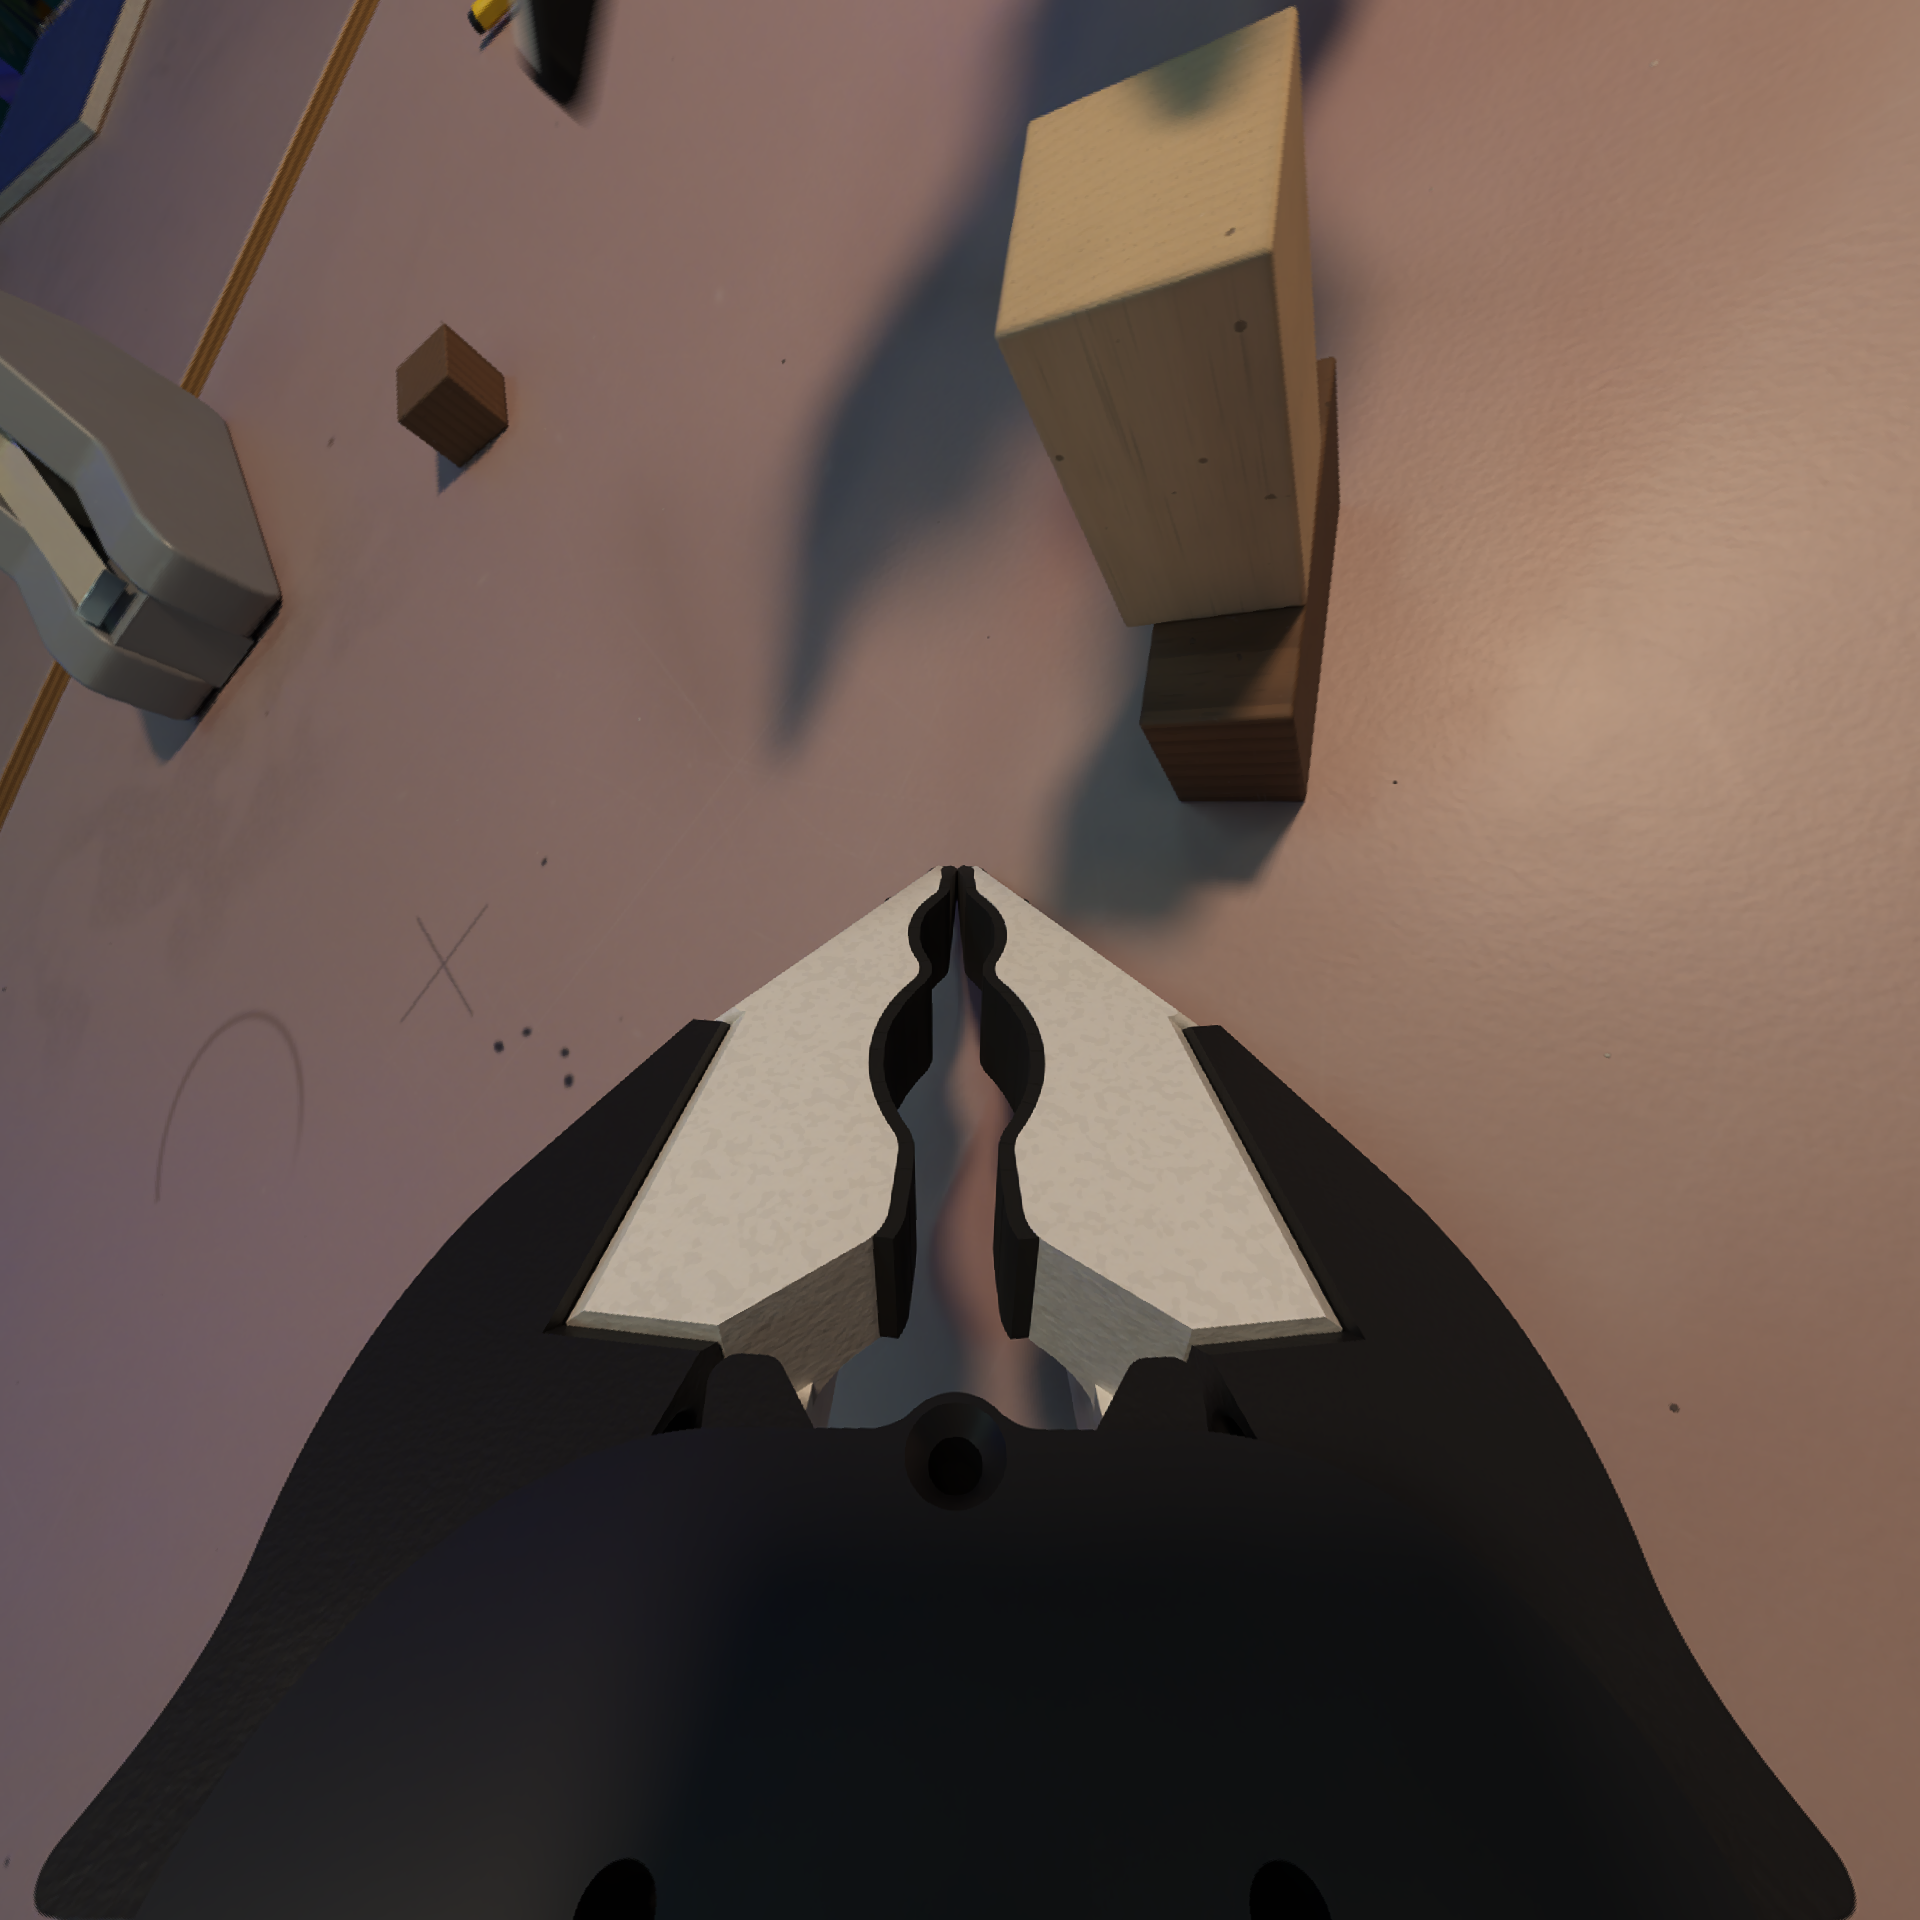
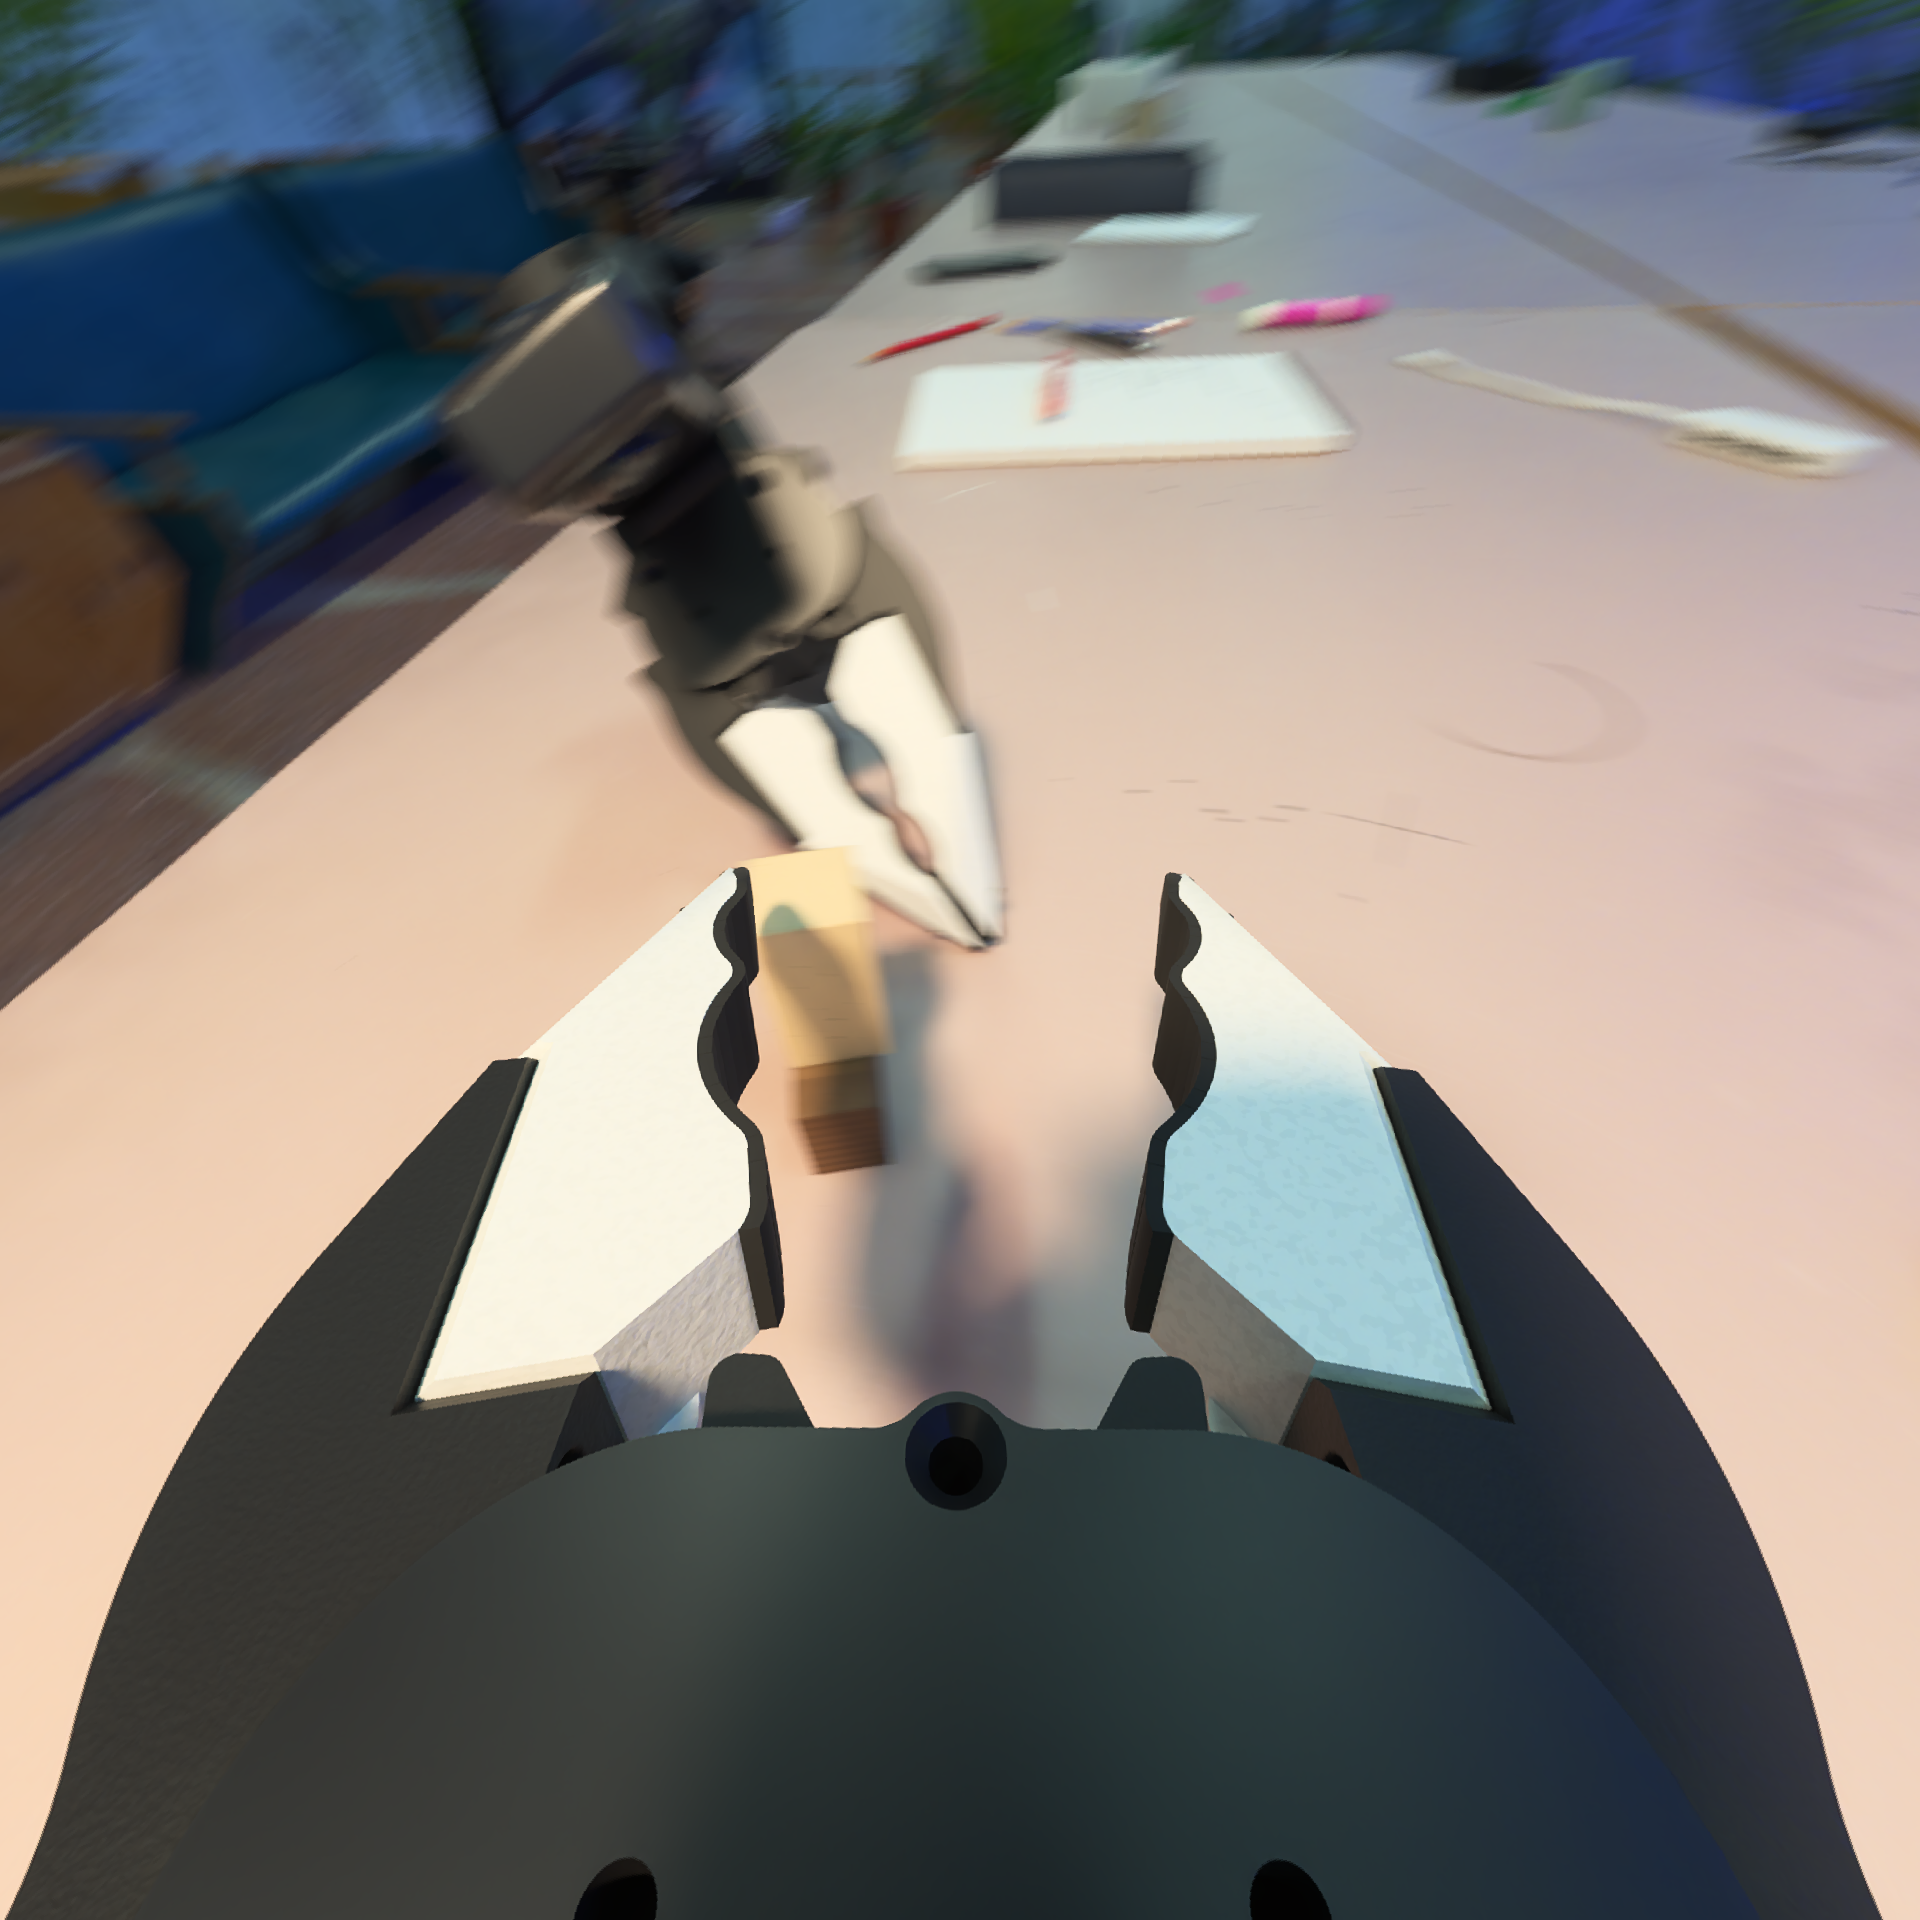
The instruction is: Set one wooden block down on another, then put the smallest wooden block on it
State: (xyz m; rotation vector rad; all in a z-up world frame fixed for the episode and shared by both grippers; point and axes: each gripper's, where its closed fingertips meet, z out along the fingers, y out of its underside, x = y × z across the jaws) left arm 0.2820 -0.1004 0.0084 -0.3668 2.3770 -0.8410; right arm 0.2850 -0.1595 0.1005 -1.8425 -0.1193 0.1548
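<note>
A tall light wooden block [image 1: 1164,343] stands on a darker brown wooden block [image 1: 1236,717] on the pinkish table, at the upper right of the left wrist view. The small dark brown cube [image 1: 452,393] sits alone at the upper left. My left gripper [image 1: 954,873] is shut and empty, hovering short of the stack. In the right wrist view my right gripper [image 2: 956,914] is open and empty, with the same stack, light block [image 2: 821,966] on brown block [image 2: 842,1122], beyond and between its fingers, close to the left finger. The left gripper [image 2: 982,935] shows behind the stack, shut.
A grey stapler-like object [image 1: 114,540] lies at the left edge. A wooden strip [image 1: 281,197] runs along the table. Farther off lie a white notepad [image 2: 1122,410], pens [image 2: 935,338], a pink marker [image 2: 1314,310] and a dark box [image 2: 1096,185].
</note>
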